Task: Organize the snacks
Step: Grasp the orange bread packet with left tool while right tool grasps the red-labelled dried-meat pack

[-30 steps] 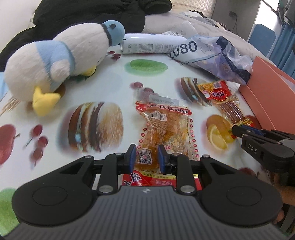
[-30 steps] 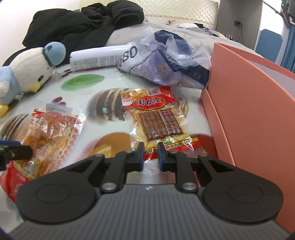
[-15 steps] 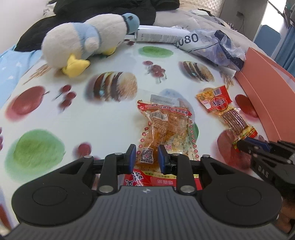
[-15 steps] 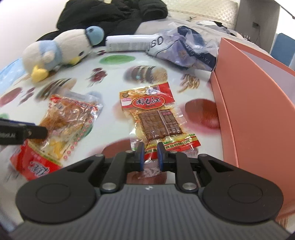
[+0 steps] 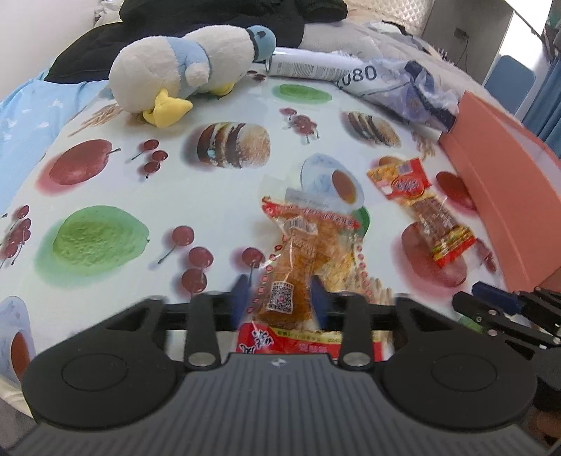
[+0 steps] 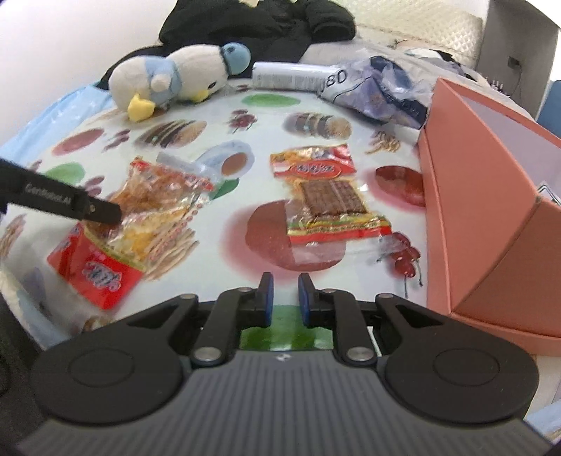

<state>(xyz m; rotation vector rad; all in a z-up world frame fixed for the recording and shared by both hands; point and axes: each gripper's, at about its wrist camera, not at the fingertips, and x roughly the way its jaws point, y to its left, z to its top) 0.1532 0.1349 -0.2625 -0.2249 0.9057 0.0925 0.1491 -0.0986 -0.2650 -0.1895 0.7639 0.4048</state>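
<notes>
An orange snack packet with a red bottom (image 5: 298, 252) (image 6: 147, 210) lies flat on the fruit-print tablecloth (image 5: 122, 182). My left gripper (image 5: 279, 301) straddles its lower part; the jaws are opening, blurred, and the pads stand off the wrapper. One left finger (image 6: 70, 207) crosses that packet in the right wrist view. A brown dried-meat packet with a red label (image 6: 329, 196) (image 5: 431, 214) lies just ahead of my right gripper (image 6: 284, 298) (image 5: 480, 298), whose jaws are opening with nothing between them. A pink open box (image 6: 491, 210) (image 5: 508, 175) stands on the right.
A white and blue plush penguin (image 5: 182, 66) (image 6: 175, 77) lies at the back left. Beside it are a white can on its side (image 5: 308, 66) and a crumpled plastic bag (image 5: 403, 87). Black clothing (image 6: 263, 24) is heaped behind the table.
Both grippers have drawn back toward the near edge, bringing their packets along. The left jaws have spread off the orange packet. The right jaws have let go of the brown packet.
</notes>
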